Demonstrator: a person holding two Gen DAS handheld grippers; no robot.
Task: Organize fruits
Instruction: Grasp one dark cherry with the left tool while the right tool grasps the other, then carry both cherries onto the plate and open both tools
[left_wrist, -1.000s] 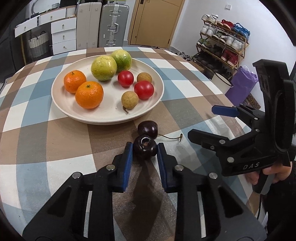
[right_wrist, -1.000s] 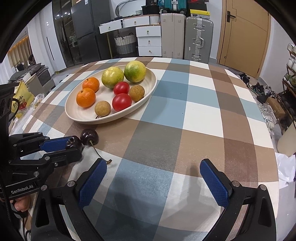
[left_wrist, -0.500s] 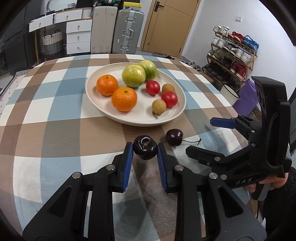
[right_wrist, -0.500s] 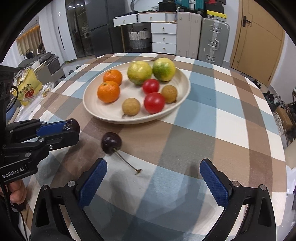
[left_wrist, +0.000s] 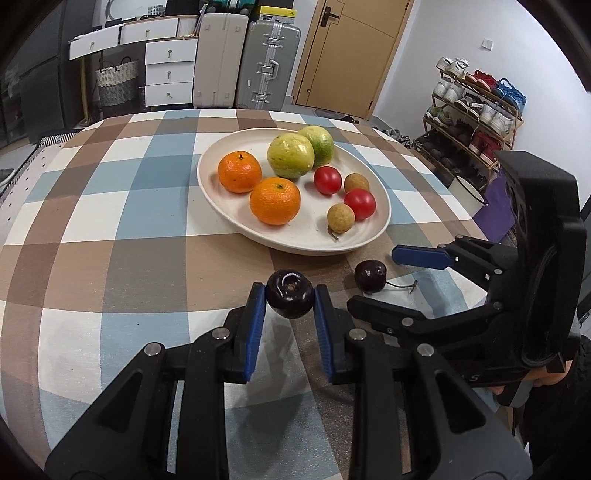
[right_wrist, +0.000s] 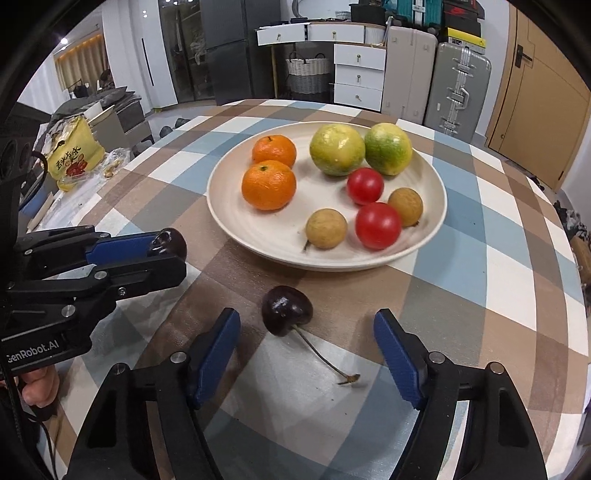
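My left gripper (left_wrist: 290, 301) is shut on a dark cherry (left_wrist: 290, 298) and holds it above the checked tablecloth, near the front of the cream plate (left_wrist: 221, 210). The held cherry also shows in the right wrist view (right_wrist: 170, 242). A second dark cherry (right_wrist: 286, 310) with a long stem lies on the cloth, just ahead of my right gripper (right_wrist: 306, 332), which is open with the cherry between and slightly beyond its fingertips. The plate (right_wrist: 436, 206) holds two oranges, two green citrus, two red tomatoes and two longans.
The round table's edge curves close on the right, with a shoe rack (left_wrist: 476, 107) and purple bag beyond. A yellow snack bag (right_wrist: 74, 155) lies on a side surface at left. Suitcases and drawers stand behind the table.
My left gripper has lifted the cherry and drawn back to the left. My right gripper has moved in toward the stemmed cherry on the cloth and narrowed its jaws.
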